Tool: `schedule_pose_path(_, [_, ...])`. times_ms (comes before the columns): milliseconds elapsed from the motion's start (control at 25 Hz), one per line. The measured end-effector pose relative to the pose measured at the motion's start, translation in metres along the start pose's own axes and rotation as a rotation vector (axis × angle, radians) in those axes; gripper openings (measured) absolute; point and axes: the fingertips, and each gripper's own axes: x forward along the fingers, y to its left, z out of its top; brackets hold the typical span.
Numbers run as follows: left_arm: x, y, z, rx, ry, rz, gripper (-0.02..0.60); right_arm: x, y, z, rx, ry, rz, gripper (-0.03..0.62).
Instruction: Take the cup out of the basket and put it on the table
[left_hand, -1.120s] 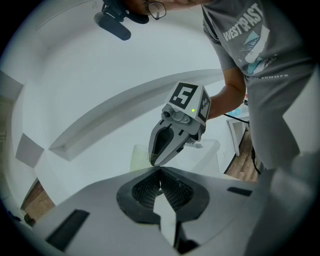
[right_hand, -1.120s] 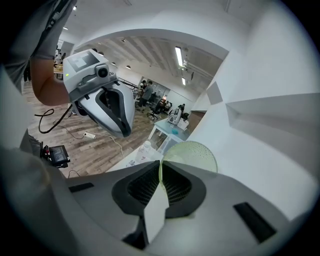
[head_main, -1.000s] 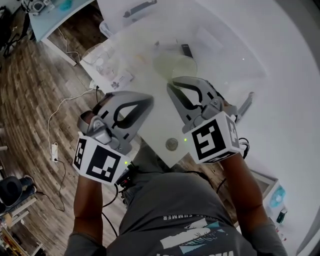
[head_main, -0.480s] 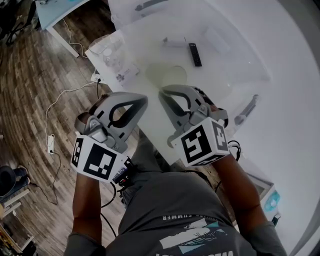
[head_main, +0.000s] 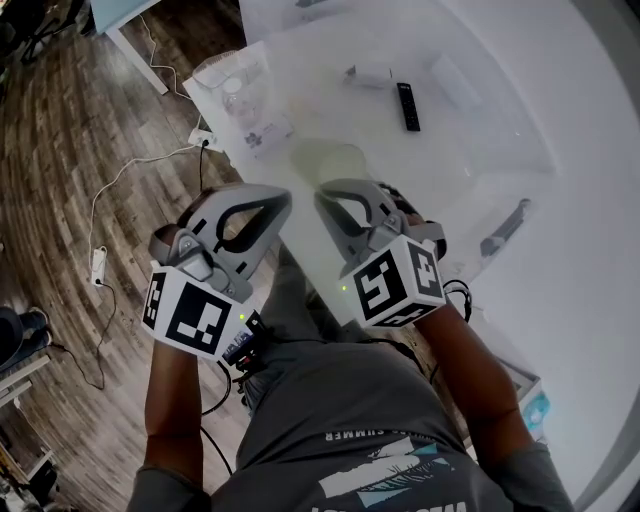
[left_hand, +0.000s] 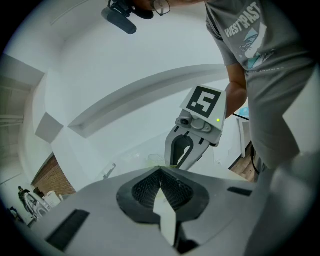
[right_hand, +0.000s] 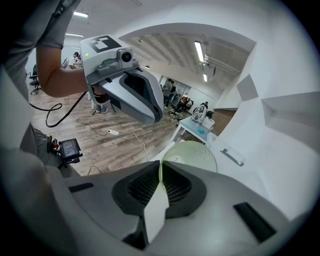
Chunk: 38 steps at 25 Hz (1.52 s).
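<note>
A pale green translucent cup (head_main: 330, 160) hangs low over the white table (head_main: 560, 280), near its front left edge. My right gripper (head_main: 322, 190) is shut on the cup's near rim. In the right gripper view the green rim (right_hand: 192, 152) runs down between the meeting pads of the right gripper (right_hand: 160, 167). My left gripper (head_main: 285, 200) floats beside it, off the table's edge over the floor, and holds nothing. In the left gripper view the left gripper (left_hand: 160, 170) has its pads touching. No basket is clearly visible.
A black remote (head_main: 409, 106) and a small white object (head_main: 368, 74) lie farther back on the table. A clear plastic container (head_main: 238, 85) and a printed paper (head_main: 268, 135) occupy the left corner. A grey tool (head_main: 503, 230) lies right. Cables (head_main: 110, 210) cross the wood floor.
The right gripper with the cup has drawn away from the remote toward the table's front left edge. The left gripper has kept its place beside it.
</note>
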Motion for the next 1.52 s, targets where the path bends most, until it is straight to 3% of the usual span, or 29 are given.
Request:
schedule_pose_path(520, [0.001, -0.008, -0.037, -0.084, 0.042, 0.014, 0.011, 0.037, 0.037, -0.01, -0.026, 0.024, 0.111, 0.029])
schedule_pose_path(1520, [-0.001, -0.026, -0.099, -0.204, 0.085, -0.005, 0.011, 0.105, 0.089, -0.086, 0.023, 0.205, 0.25, 0.029])
